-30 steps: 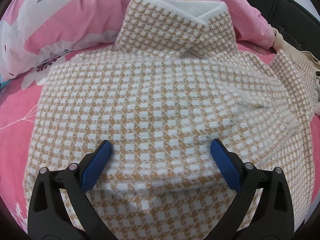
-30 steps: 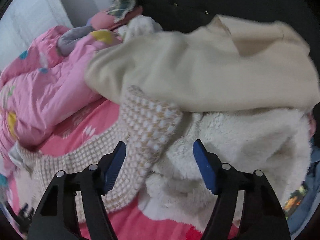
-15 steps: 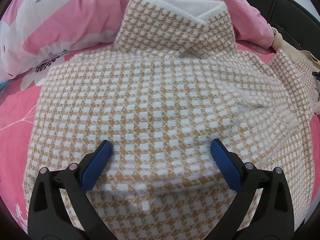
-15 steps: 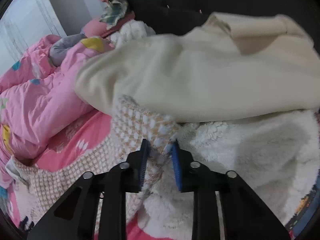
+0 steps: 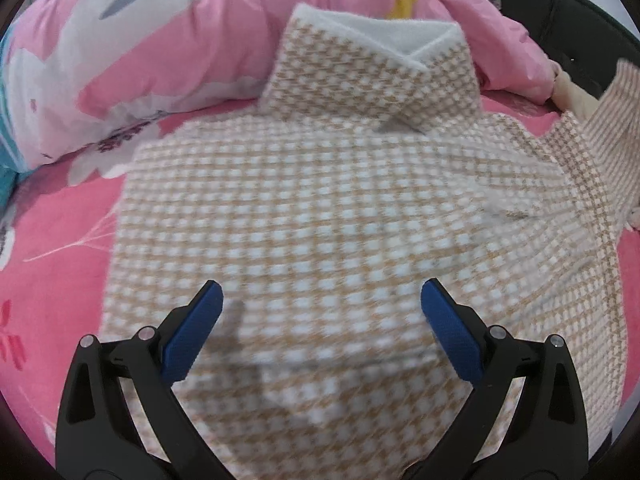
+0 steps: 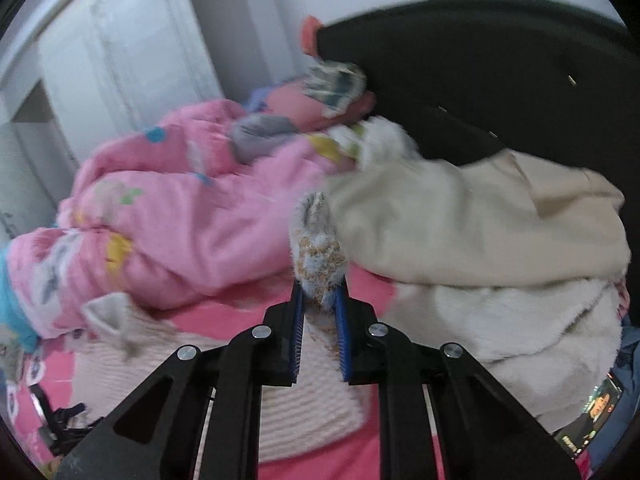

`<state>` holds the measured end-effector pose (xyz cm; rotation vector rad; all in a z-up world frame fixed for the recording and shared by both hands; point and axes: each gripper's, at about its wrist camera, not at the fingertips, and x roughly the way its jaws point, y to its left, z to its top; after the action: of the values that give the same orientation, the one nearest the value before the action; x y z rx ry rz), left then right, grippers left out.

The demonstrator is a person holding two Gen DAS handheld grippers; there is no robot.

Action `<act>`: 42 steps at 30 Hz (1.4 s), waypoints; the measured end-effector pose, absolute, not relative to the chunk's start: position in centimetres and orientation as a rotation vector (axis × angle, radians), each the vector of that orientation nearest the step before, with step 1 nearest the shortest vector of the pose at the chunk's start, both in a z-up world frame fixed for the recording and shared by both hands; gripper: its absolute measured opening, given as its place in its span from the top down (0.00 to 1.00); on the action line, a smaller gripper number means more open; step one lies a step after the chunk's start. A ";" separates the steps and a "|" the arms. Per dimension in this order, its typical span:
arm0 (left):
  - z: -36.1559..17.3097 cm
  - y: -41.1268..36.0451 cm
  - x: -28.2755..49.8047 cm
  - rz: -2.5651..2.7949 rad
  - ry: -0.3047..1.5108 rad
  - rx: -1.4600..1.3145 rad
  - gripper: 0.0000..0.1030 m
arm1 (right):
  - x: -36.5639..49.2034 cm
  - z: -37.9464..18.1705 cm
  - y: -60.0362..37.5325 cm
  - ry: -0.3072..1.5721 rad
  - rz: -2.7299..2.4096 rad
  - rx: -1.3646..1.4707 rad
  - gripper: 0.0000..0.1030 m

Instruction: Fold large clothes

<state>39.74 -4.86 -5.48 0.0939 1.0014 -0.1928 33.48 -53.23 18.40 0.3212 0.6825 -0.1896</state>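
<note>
- My right claw [image 6: 319,312] is pinching the sweater's sleeve cuff [image 6: 316,248], lifted off the bed [image 6: 384,284].
- My left claw [image 5: 320,312] is spread, hovering over the houndstooth sweater [image 5: 312,208], which lies flat mid-bed, collar toward the pink quilt [image 5: 160,40].
- It looks soft, fluffy and light (it may stretch), so cuffs and hems seem the best holds.

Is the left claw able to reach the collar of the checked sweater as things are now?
Probably yes. The left claw is open and empty above the sweater body, and the collar lies straight ahead with nothing on top of it. The right claw holds only the sleeve, off to the side.
</note>
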 end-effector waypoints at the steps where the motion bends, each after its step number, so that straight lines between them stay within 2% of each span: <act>1: -5.4 -4.2 39.6 -0.175 1.006 0.093 0.06 | 33.6 19.4 -51.8 0.669 -0.159 0.317 0.86; 11: -4.9 2.2 37.8 -0.093 0.990 0.003 0.08 | 34.5 25.0 -39.5 0.589 0.072 0.300 0.86; 14: -4.3 3.2 37.0 -0.092 0.979 -0.018 0.18 | 35.1 25.8 -35.7 0.585 0.131 0.291 0.86; 16: -3.8 4.0 36.3 -0.076 0.973 -0.033 0.20 | 35.5 26.2 -32.6 0.584 0.170 0.275 0.86; 20: -3.0 6.0 35.4 -0.073 0.964 -0.097 0.30 | 36.0 26.4 -25.5 0.587 0.268 0.232 0.86; 26: -1.9 9.4 33.7 -0.091 0.951 -0.184 0.38 | 37.6 22.4 -14.2 0.669 0.392 0.201 0.86; 29: -1.2 11.0 32.8 -0.080 0.947 -0.199 0.39 | 39.0 17.2 -8.8 0.839 0.520 0.200 0.73; 30: -1.0 11.8 32.4 -0.079 0.941 -0.209 0.39 | 39.5 15.5 -7.6 0.889 0.560 0.204 0.59; 31: -0.7 12.4 32.2 -0.084 0.932 -0.220 0.39 | 39.5 13.8 -6.5 0.934 0.584 0.198 0.50; 35: 0.2 13.3 31.8 -0.108 0.898 -0.234 0.39 | 39.5 11.1 -8.1 0.956 0.573 0.206 0.45; 42: 0.2 11.6 34.9 -0.187 0.893 -0.260 0.40 | 39.1 8.3 -21.5 0.961 0.381 0.275 0.43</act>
<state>34.88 11.56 0.22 -0.2595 0.8927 -0.1868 39.10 -21.54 8.31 0.2752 0.9613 0.3811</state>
